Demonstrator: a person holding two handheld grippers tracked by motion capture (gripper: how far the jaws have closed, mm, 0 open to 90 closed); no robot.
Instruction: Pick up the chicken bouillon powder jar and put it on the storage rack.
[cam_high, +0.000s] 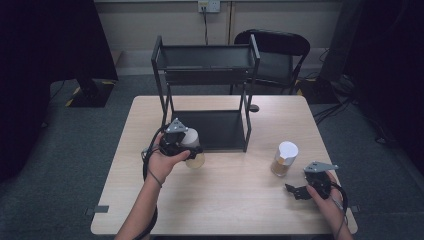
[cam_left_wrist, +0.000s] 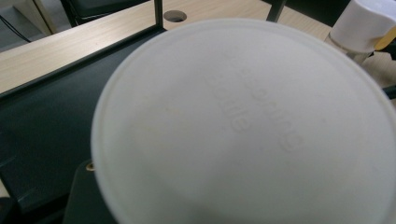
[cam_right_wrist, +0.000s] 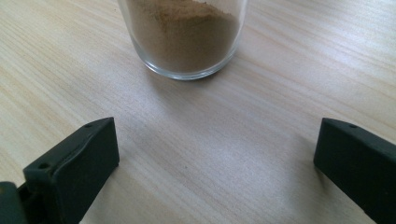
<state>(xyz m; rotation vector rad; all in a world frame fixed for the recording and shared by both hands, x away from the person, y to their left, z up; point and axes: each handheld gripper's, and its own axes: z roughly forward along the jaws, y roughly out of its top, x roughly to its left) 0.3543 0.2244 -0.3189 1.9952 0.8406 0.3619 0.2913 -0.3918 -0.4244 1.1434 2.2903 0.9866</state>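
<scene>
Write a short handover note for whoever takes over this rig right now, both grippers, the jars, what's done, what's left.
Left gripper: shut on a white-lidded jar, held at the front edge of the black rack's lower shelf.
Right gripper: open, jaws apart, resting on the table just short of the second jar of brown powder.
Done: first jar picked up.
Left, likely: set it on the rack, then grasp and place the second jar.
</scene>
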